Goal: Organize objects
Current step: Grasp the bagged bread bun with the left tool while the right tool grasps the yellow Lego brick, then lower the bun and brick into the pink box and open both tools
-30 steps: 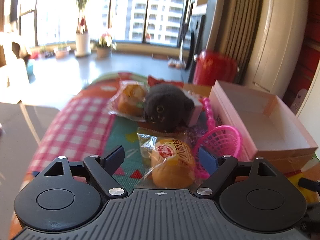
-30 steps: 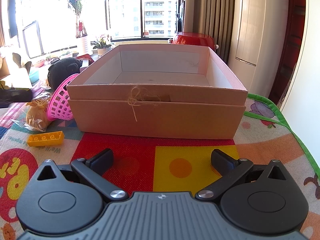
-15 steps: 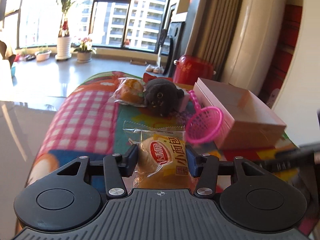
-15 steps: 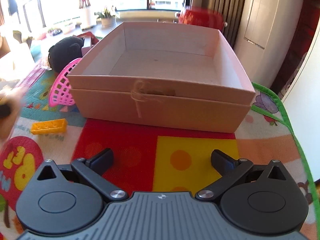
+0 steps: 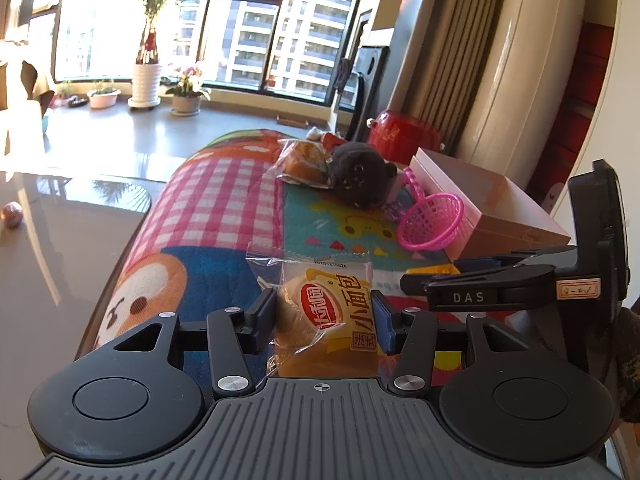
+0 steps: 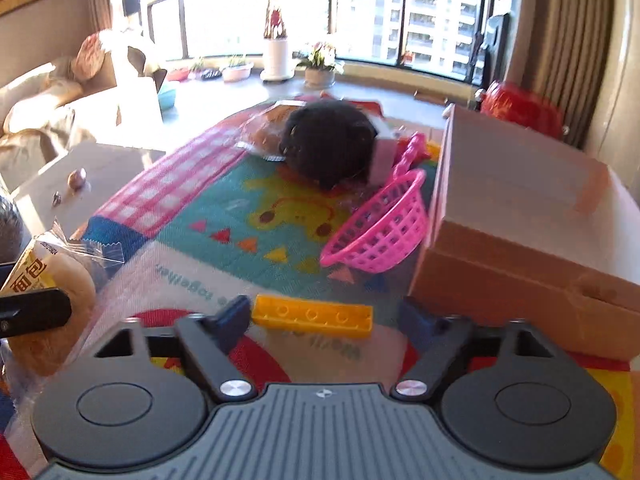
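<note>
1. The left tool (image 5: 325, 316) pinches the packaged bread bun (image 5: 326, 320) by its sides, lifted off the play mat (image 5: 224, 216), presumably bound for the pink box (image 5: 480, 204).
2. The right tool (image 6: 324, 316) is spread around the yellow brick (image 6: 312, 316), ready to grip.

White planter (image 5: 145, 82) with tall plant, potted flowers (image 5: 186, 96) on sill, red pot (image 5: 402, 136), beige curtain (image 5: 442, 60)

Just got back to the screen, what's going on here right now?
The left gripper is shut on a packaged bread roll, held above the play mat. The right gripper is open, its fingers on either side of a yellow toy brick that lies on the mat. The pink box holds nothing that shows; the pink basket, black plush toy and a second wrapped bread lie beside it.
</note>
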